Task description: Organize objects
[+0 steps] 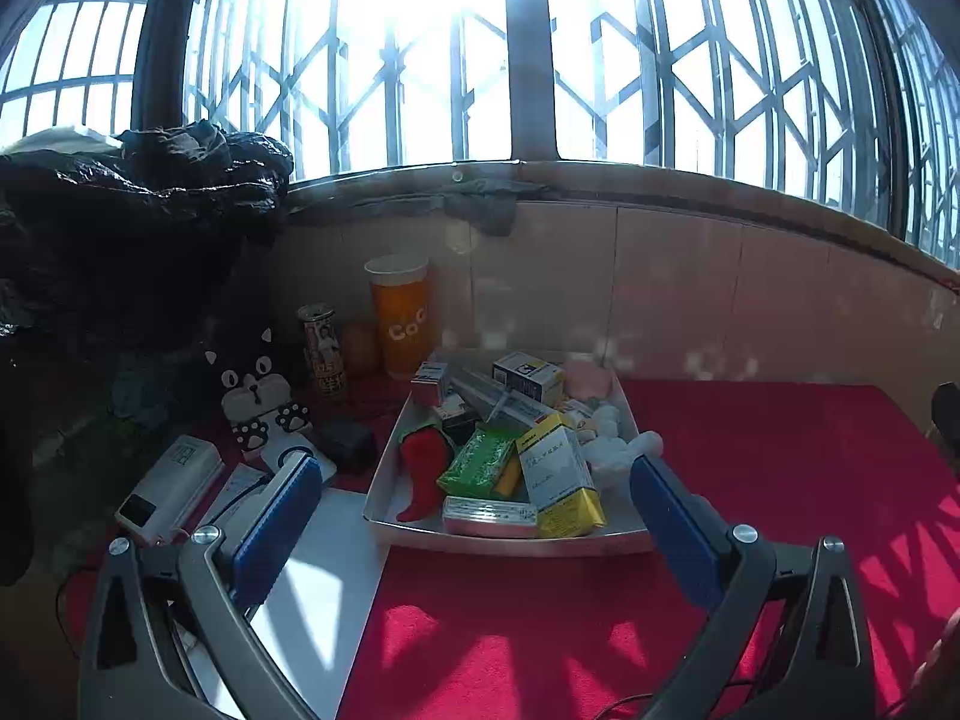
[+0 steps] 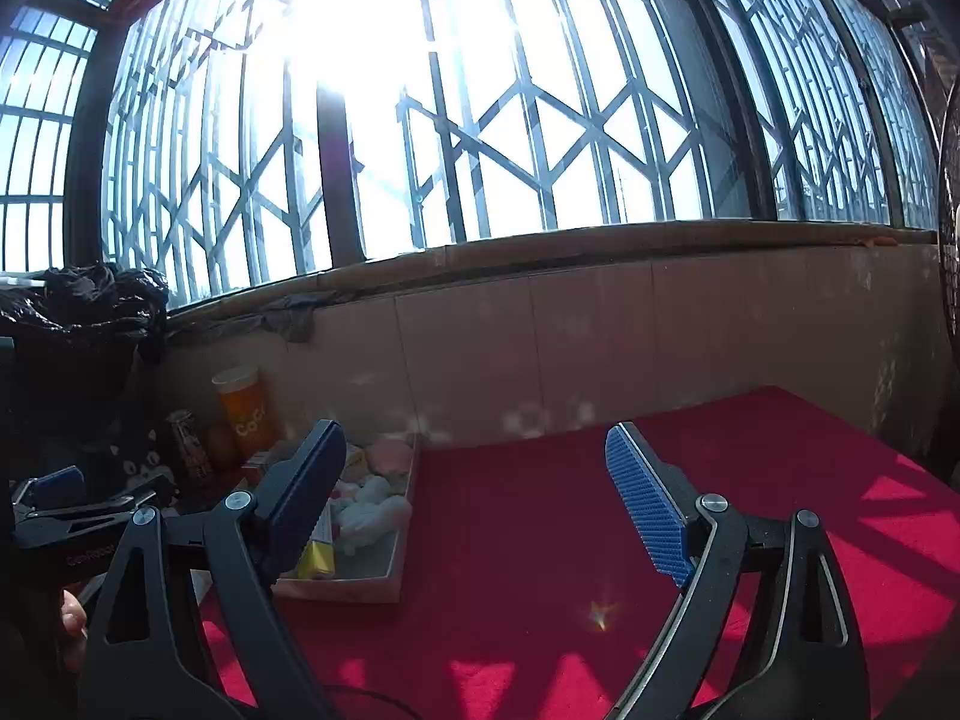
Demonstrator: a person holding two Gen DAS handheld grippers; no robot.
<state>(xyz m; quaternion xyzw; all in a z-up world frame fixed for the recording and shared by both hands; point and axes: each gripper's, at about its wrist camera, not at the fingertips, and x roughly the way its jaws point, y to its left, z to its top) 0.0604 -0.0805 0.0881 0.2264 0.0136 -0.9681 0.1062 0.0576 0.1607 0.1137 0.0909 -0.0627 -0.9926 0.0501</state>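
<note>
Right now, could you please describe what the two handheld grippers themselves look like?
Both the left gripper and right gripper have black angular linkage arms with silver pivot bolts, and flat fingers faced with textured blue pads. Small lettering marks the left gripper's body, seen in the right wrist view.

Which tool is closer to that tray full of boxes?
The left tool. It sits right at the near edge of the tray, fingers spread wide on either side. The right tool is off to the tray's right, over the red cloth.

Left claw (image 1: 474, 516) hovers with its blue pads (image 1: 277, 525) spread wide apart, holding nothing. Right claw (image 2: 480, 501) likewise gapes wide and empty, pads (image 2: 645, 507) tilted outward.
</note>
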